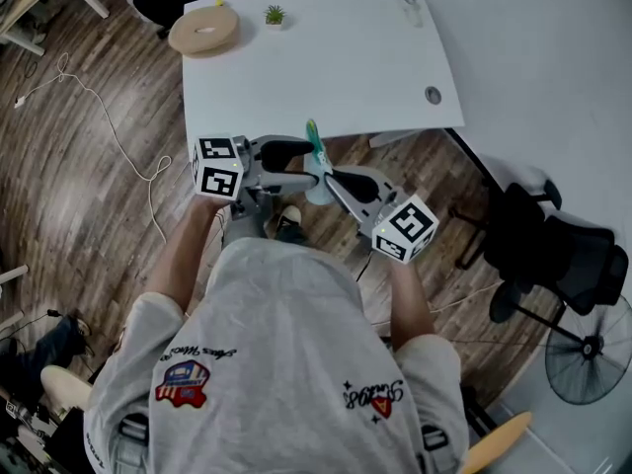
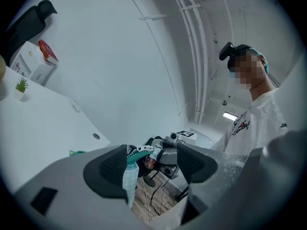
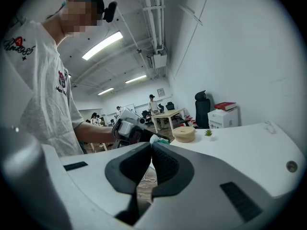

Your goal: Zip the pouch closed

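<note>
Pouch [image 1: 316,162] is up in the air just off the table [image 1: 326,67] edge, contents unseen. Right gripper [image 3: 151,146] is pinched onto its zipper end. Left gripper [image 2: 152,163] jaws are wide apart, pouch beside one pad.

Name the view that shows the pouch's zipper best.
Left gripper view: the zipper, teal teeth and metal pull, sits close up beside one pad of the open left gripper. The head view shows it only as a distant teal strip. The right gripper view shows just the pouch's tip above shut jaws.
</note>
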A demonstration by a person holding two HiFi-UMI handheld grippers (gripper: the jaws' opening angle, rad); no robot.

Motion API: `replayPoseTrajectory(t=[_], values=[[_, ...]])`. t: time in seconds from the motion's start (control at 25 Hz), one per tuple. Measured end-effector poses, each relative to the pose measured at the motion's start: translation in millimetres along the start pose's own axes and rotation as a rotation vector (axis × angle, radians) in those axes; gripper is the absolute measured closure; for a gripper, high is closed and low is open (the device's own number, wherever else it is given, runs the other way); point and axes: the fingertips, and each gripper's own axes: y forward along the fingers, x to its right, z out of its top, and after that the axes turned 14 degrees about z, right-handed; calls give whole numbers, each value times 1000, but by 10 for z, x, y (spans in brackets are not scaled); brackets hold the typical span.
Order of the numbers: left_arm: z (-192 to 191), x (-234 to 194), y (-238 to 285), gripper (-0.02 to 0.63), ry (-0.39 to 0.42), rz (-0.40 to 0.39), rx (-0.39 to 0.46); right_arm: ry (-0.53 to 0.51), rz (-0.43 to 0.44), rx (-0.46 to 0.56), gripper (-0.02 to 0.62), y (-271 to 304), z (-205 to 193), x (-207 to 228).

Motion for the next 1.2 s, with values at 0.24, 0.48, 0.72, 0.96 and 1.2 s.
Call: replayPoseTrajectory(t=[0.24,0.48,0.72,0.96,1.2], values=[[-57,102,-8,321,-12,-52,-12,-5,28,-28,581,85,-55,-73],[21,-1,-81,392,-20,-19,29,-6,25,-41,581,125,-58,-31],[75,-39,-153,516,17,23,68,0,12,-62,580,186,-122,-10],[7,-152,-134,585,53,90,60,-7,18,-71,580,238,-133,23],[-20,-234,-77,597,136,168,41,-7,-2,-90,580,224,-190,87]])
